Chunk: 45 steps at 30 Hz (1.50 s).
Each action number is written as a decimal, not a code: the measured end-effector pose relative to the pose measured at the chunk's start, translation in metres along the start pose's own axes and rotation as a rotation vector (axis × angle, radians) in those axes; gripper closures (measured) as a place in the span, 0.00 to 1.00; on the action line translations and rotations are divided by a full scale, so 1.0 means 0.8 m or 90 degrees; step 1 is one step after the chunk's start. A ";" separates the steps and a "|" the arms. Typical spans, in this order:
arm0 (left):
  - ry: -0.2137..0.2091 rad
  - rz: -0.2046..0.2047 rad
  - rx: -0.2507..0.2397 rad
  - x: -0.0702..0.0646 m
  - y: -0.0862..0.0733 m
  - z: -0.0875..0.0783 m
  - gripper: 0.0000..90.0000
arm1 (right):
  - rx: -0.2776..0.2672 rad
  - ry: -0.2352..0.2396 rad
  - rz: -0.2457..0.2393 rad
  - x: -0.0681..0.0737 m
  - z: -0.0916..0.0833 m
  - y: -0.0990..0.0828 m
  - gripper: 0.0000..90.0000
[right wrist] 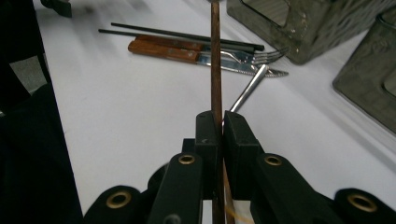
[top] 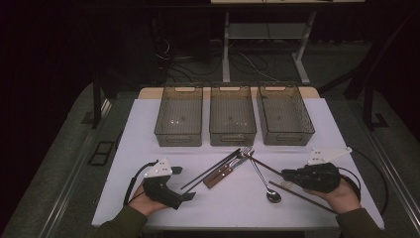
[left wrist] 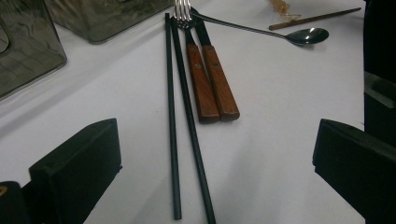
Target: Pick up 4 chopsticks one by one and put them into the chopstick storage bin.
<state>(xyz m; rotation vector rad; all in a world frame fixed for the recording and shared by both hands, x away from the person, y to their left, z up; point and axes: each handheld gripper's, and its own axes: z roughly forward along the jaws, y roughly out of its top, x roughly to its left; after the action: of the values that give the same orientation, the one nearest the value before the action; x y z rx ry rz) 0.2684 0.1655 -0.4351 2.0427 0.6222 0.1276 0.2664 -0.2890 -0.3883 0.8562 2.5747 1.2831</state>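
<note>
High view: I'm holding my right gripper [top: 286, 174] low over the white table [top: 148, 139], jaws pinching a brown chopstick [top: 265, 167] that is running up-left toward the cutlery pile. A second brown chopstick [top: 302, 195] is lying just beside my right hand, toward the table's near edge. My left gripper [top: 184, 184] is resting on the table, jaws spread, holding nothing. Three mesh bins [top: 233, 121] are sitting in a row behind the pile.

Left gripper view: jaws standing wide apart, two black chopsticks [left wrist: 182, 126] lying between them ahead, touching two wooden-handled pieces [left wrist: 210, 84]; spoon [left wrist: 306, 36] is lying farther off.

Right gripper view: pads pressed together on the brown chopstick [right wrist: 215, 56], gripped near one end, the long part sticking out ahead. I'm judging it light, stiff, thin and round, so likely to roll or pivot in the pinch; a hold nearer the middle would be swinging less. Fork [right wrist: 261, 55] and knife are lying beyond.
</note>
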 end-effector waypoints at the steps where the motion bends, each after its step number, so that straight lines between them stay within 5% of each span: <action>1: 0.000 0.000 0.000 0.000 0.000 0.000 0.00 | 0.000 0.000 -0.002 0.000 0.003 0.003 0.94; 15: 0.002 0.002 -0.001 0.000 0.000 -0.002 0.00 | -0.007 -0.009 0.013 -0.007 0.037 0.041 0.94; 45: 0.002 0.001 -0.002 -0.001 -0.001 0.001 0.00 | 0.034 -0.086 0.041 -0.013 0.111 0.128 0.94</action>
<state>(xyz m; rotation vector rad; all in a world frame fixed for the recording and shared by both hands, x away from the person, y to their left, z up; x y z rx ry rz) 0.2678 0.1650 -0.4357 2.0406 0.6222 0.1328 0.3512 -0.1845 -0.3665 1.0072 2.5049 1.1349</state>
